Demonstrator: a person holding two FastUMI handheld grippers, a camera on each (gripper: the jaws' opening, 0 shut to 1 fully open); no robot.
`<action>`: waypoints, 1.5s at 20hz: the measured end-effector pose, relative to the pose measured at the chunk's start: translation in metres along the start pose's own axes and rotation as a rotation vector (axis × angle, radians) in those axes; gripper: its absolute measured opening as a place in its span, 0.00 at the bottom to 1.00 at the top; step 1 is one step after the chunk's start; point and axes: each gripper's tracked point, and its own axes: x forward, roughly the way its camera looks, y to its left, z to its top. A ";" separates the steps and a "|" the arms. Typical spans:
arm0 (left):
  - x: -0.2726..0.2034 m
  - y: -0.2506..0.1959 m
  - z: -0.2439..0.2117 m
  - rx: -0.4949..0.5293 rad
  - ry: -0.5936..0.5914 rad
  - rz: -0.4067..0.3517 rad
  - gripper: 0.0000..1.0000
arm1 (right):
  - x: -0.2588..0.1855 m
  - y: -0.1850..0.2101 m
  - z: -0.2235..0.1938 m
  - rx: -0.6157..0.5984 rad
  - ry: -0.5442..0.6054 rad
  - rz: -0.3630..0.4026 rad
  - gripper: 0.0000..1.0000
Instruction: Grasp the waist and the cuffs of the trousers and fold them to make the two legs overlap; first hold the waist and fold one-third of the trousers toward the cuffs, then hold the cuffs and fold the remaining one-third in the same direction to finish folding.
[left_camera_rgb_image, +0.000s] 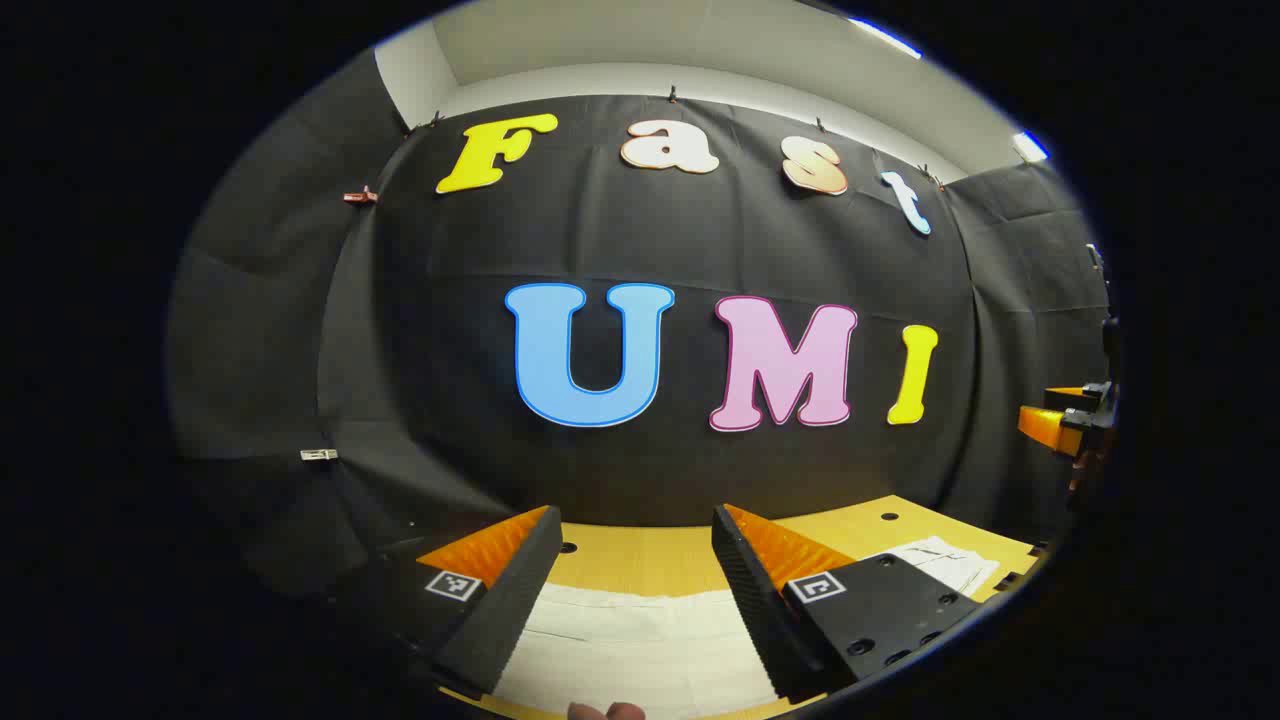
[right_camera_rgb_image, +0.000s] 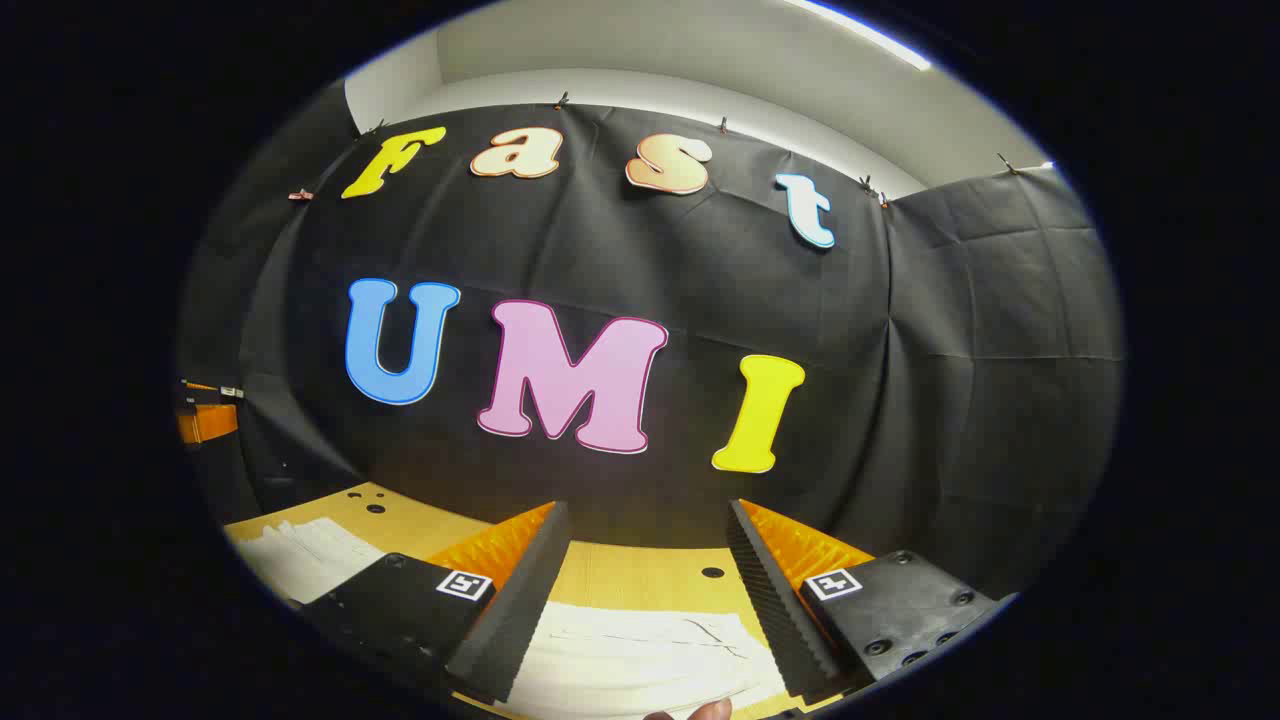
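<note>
Left gripper view shows the left gripper (left_camera_rgb_image: 630, 590) held above the desk (left_camera_rgb_image: 640, 555), its fingers (left_camera_rgb_image: 510, 600) wide apart and clamped on nothing. Between them, at 6 o'clock, the white trousers (left_camera_rgb_image: 640, 645) are seen lying flat on the desk, and more of the cloth appears at 4 o'clock near the desk's edge. At 3 o'clock a part of the other gripper is visible, well apart.

In the right gripper view the right gripper (right_camera_rgb_image: 650, 590) is also held over the desk (right_camera_rgb_image: 640, 575), with its fingers (right_camera_rgb_image: 520, 610) spread and holding nothing. The trousers (right_camera_rgb_image: 640, 655) lie under it at 6 o'clock, with some seams or creases visible, and a further part is seen at 8 o'clock.

It is judged that no fold is yet in progress: the grasping step is at hand. Which end is the waist cannot be told. For the next move both grippers would need to be lowered to the cloth edge and closed on it, with care that the whole layer is pinched.
</note>
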 end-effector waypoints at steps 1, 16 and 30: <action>0.000 0.002 -0.002 0.001 0.004 0.002 0.95 | 0.001 0.001 -0.002 -0.007 0.003 0.001 0.97; -0.005 0.012 -0.021 0.096 0.041 -0.033 0.95 | -0.007 0.015 -0.007 -0.112 0.015 0.025 0.97; -0.048 0.074 -0.185 0.592 0.381 -0.298 0.96 | -0.050 -0.037 -0.088 -0.336 0.236 -0.027 0.98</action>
